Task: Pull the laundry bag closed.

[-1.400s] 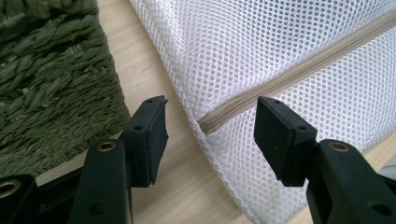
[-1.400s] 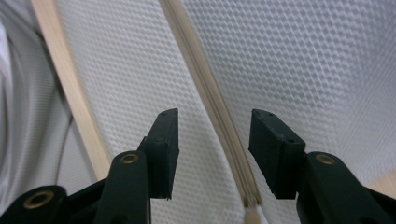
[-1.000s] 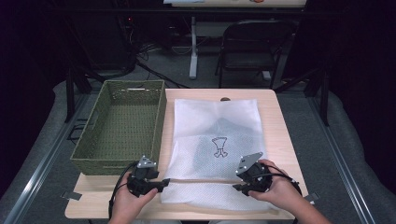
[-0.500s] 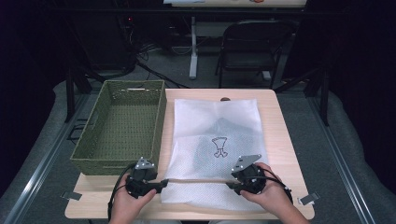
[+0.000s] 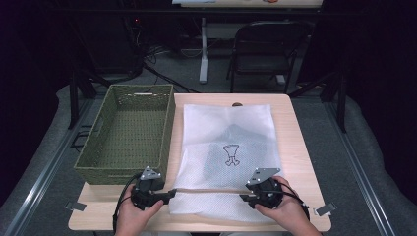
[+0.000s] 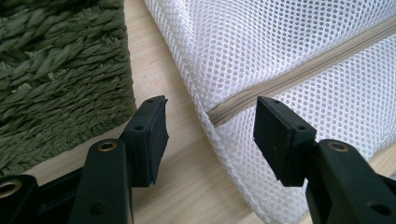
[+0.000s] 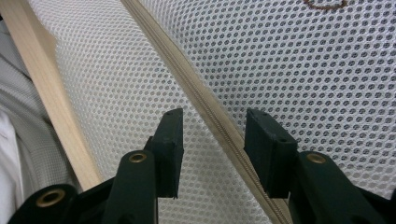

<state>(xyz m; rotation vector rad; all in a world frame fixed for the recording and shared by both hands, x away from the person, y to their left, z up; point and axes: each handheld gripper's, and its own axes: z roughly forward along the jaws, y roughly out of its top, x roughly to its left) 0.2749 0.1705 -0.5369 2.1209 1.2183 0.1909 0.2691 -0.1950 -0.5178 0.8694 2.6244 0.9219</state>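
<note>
1. The white mesh bag (image 5: 228,162) lies flat on the table (image 5: 300,147), its zipper (image 5: 209,191) running across the near end.
2. The left gripper (image 5: 169,195), at the bag's 8 o'clock, gapes around the zipper's end, apparently not pressing.
3. The right gripper (image 5: 244,197), at 5 o'clock, straddles the zipper with jaws apart.
4. A green basket (image 5: 129,132) sits at the bag's 9 o'clock.

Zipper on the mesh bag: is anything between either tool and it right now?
Nothing visible. The left tool stands open with the zipper end between its jaws, bare table beneath. The right tool is open astride the zipper line on the mesh bag. The basket sits off to the side.
</note>
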